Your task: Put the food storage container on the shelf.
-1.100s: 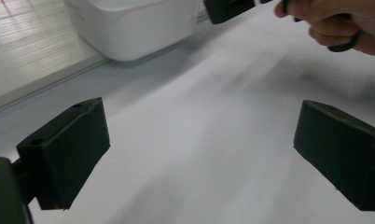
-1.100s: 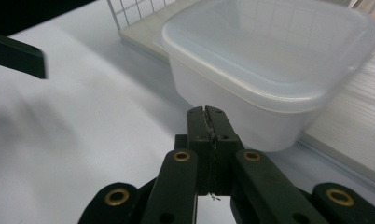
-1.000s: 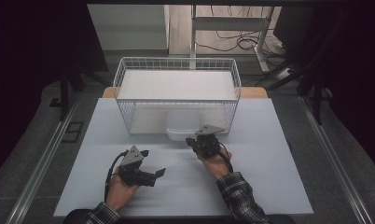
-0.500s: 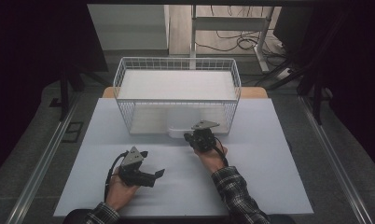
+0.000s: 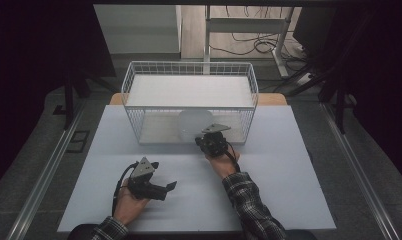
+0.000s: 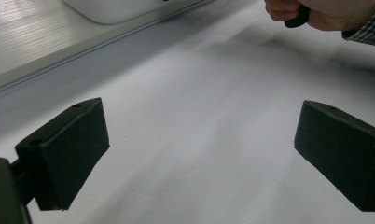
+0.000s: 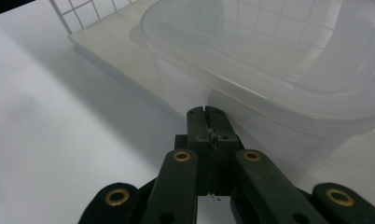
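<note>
A white wire basket stands at the far middle of the table. A translucent plastic container sits low at its front, on the basket's pale floor. My right gripper points at the container's near wall, jaws shut flat against each other with nothing seen between them. Its tip is right at that wall; I cannot tell whether it touches. My left gripper rests low over the near-left part of the table, jaws wide open and empty, facing the right hand.
The white tabletop has free room on both sides of the hands. A dark floor with metal rails borders the table. Cables and a stand lie beyond the basket.
My right gripper has moved away from the person towards the basket front and the container. The left gripper has stayed in place.
</note>
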The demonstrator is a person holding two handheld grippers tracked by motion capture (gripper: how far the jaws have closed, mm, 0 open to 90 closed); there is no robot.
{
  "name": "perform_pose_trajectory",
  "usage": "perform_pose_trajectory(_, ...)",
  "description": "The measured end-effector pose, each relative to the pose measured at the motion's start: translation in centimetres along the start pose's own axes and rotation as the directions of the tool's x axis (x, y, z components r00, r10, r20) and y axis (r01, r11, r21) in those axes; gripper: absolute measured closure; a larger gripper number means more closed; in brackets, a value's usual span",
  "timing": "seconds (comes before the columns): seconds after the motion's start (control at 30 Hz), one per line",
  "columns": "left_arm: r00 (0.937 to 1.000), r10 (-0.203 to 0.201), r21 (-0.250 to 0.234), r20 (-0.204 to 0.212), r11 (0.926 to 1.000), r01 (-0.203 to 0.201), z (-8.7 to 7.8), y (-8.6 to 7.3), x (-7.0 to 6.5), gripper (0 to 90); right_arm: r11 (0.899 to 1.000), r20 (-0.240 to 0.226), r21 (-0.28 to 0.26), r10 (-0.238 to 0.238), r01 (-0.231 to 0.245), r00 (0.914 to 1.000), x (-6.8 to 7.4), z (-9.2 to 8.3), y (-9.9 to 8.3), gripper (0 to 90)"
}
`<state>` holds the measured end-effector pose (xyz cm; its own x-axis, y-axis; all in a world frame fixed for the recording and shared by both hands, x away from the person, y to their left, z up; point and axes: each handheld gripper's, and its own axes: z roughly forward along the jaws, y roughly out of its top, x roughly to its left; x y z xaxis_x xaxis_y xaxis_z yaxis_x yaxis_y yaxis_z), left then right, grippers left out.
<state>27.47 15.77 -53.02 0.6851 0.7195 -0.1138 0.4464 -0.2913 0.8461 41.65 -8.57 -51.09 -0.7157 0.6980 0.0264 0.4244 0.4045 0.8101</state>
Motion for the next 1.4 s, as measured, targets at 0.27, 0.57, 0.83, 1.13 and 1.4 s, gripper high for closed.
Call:
perform_pose_trajectory(0.27, 1.0000, 0.007, 0.004, -0.002, 1.0000, -0.007, 0.1, 0.0, -0.1, 2.4, 1.000, 0.016, -0.006, 0.024, -0.024, 0.9996, -0.5, 0.8, 0.5, 88.9)
perform_pose_trajectory(0.57, 0.9993, -0.016, 0.009, -0.033, 0.9998, 0.016, -0.4, 0.2, 0.0, 1.0, 1.000, 0.010, -0.002, -0.008, 0.008, 0.9999, -0.2, 0.6, 0.5, 72.3)
perform_pose_trajectory(0.83, 0.9993, -0.013, 0.018, -0.035, 0.9997, 0.014, -0.3, 0.1, 0.0, 0.2, 1.000, -0.034, 0.006, -0.011, 0.012, 0.9994, 0.4, -0.4, 0.5, 43.5)
perform_pose_trajectory(1.13, 0.9988, -0.035, 0.019, -0.033, 0.9992, 0.036, -0.5, 0.1, 0.2, 0.5, 1.000, -0.078, 0.001, -0.014, 0.015, 0.9969, 0.9, -1.8, 0.5, 25.6)
perform_pose_trajectory(1.4, 0.9988, -0.037, 0.034, -0.032, 0.9987, 0.038, -0.5, 0.2, 0.1, 0.8, 0.999, -0.099, 0.019, -0.044, 0.046, 0.9941, 1.3, -3.0, 0.0, 13.1)
